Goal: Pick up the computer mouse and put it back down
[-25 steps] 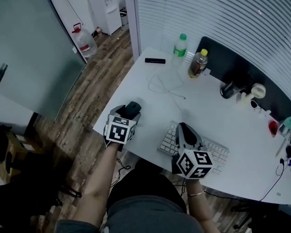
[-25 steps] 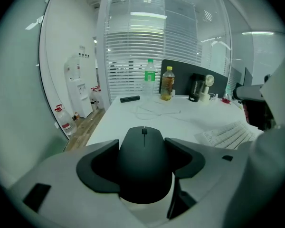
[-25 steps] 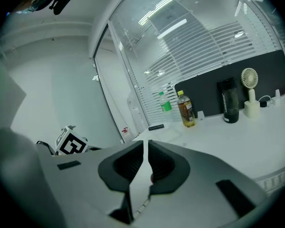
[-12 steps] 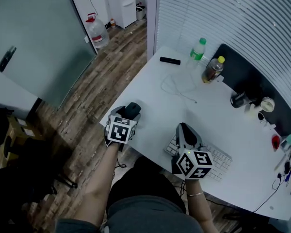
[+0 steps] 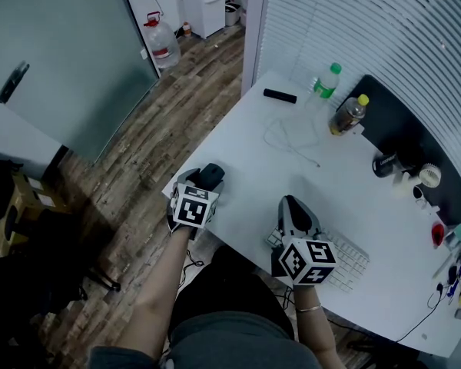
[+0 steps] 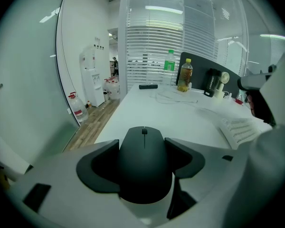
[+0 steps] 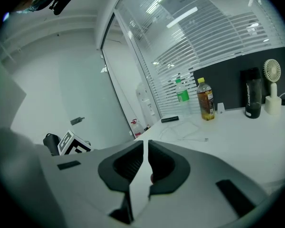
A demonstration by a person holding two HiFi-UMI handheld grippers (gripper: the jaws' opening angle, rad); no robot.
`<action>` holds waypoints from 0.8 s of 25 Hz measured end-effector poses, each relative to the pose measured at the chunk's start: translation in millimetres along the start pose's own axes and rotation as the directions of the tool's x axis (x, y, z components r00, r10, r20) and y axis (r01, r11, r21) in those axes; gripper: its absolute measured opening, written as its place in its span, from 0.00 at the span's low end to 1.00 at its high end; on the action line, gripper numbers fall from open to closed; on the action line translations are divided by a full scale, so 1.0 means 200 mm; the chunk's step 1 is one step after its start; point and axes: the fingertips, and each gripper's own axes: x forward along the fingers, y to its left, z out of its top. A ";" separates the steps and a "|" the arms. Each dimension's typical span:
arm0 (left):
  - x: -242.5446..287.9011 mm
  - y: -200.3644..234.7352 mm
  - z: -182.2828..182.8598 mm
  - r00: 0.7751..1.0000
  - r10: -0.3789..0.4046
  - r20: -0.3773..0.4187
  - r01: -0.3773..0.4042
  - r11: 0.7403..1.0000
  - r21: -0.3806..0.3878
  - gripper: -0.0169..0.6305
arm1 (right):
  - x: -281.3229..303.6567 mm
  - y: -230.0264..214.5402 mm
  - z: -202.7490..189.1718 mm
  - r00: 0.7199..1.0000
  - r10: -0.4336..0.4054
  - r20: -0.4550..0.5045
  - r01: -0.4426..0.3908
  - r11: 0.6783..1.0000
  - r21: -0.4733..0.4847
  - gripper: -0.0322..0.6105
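**Left gripper view: one black mouse clamped between the jaws, nose pointing away**

There is one computer mouse (image 6: 143, 170), black, and the left gripper (image 6: 143, 158) has it clenched: the two dark jaw pads press against its flanks. Its long axis runs along the gripper's own line. The scroll-wheel end points away from the person, down the white desk (image 6: 180, 120) towards the bottles. In the head view the mouse (image 5: 210, 175) sits at the desk's near left corner, close to the edge. I cannot tell whether it rests on the surface or hangs just above it.

The right gripper (image 7: 146, 167) grasps nothing; its jaws stand nearly together, with only a thin slit between them. In the head view it hovers over the left end of the single white keyboard (image 5: 346, 260).

Farther along the desk stand two bottles, one green-capped (image 5: 326, 83) and one yellow-capped (image 5: 348, 114). One flat black bar-shaped device (image 5: 280, 96) lies near them, and one loose white cable (image 5: 292, 141) lies on the desk. One black tumbler (image 5: 384, 164) and one small white fan (image 5: 428, 177) stand beside the dark partition. One large water jug (image 5: 160, 41) sits on the wooden floor.
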 end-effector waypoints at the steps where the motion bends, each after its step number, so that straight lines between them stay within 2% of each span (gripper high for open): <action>1: 0.00 0.00 0.00 1.000 0.000 -0.001 0.000 1.000 -0.001 0.49 | 0.01 0.00 -0.01 1.000 -0.001 -0.003 0.001 1.000 -0.003 0.08; 14: 0.06 0.01 -0.02 1.000 -0.019 -0.010 0.018 1.000 -0.011 0.49 | 0.08 0.03 -0.07 0.999 0.002 -0.048 -0.003 1.000 -0.020 0.08; 20: 0.08 0.02 0.01 1.000 -0.014 0.006 0.014 1.000 0.016 0.49 | 0.09 0.05 -0.08 0.999 0.003 -0.054 -0.004 1.000 -0.022 0.08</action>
